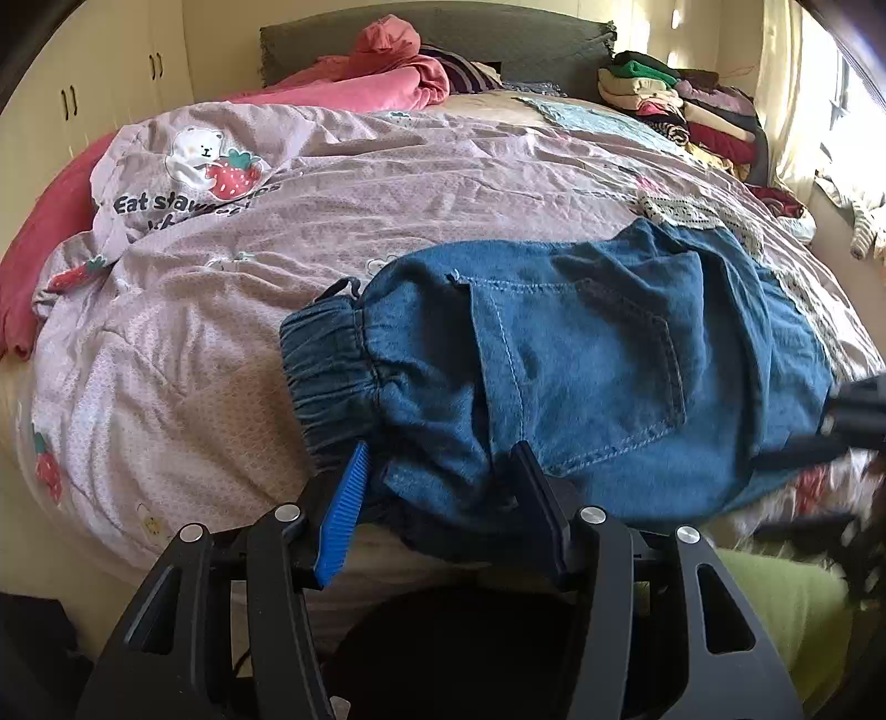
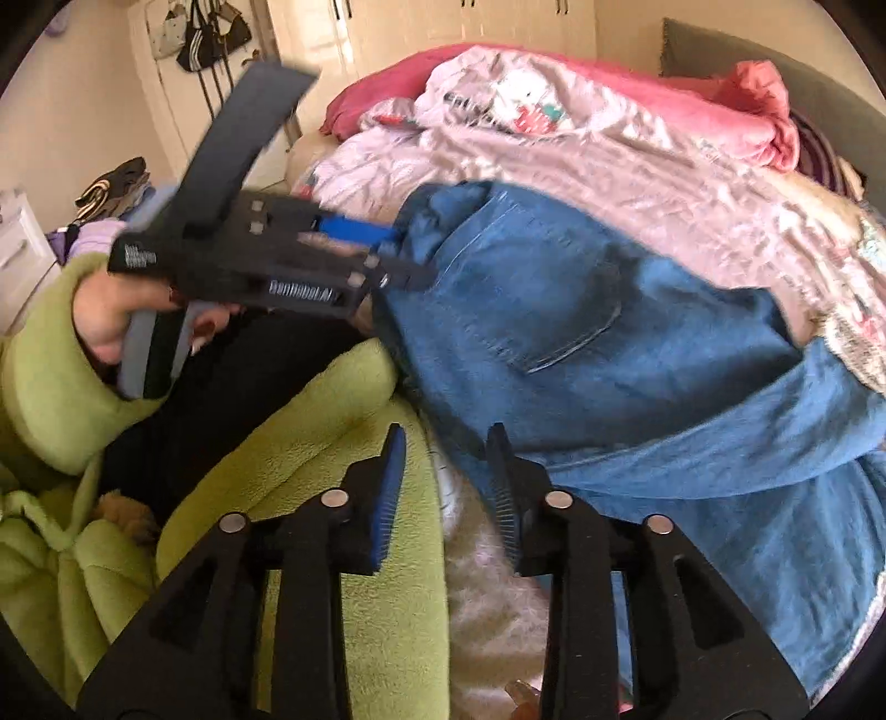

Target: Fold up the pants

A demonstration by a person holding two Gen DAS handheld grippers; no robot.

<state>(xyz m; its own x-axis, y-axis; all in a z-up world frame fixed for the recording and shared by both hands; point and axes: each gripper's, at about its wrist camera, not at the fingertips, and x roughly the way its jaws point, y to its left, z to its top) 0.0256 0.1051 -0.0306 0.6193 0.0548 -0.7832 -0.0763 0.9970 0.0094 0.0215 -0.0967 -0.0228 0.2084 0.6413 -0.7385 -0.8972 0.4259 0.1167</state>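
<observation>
Blue denim pants [image 1: 581, 376] lie on the bed's pink-lilac quilt [image 1: 343, 199], elastic waistband at the left, back pocket up. My left gripper [image 1: 443, 459] is open, its jaws straddling the pants' near edge by the waistband without closing on it. In the right wrist view the pants [image 2: 609, 343] fill the right side, and the left gripper [image 2: 387, 260] shows from the side at their left edge. My right gripper [image 2: 443, 443] is open and empty, just off the pants' near edge; it shows blurred in the left wrist view [image 1: 847, 421].
Pink bedding [image 1: 387, 72] and a grey headboard [image 1: 443, 39] lie at the far end. Stacked folded clothes [image 1: 686, 105] sit at the far right. My green fleece sleeve [image 2: 343, 471] and dark lap are close below the grippers. Wardrobe doors [image 1: 111, 72] stand at left.
</observation>
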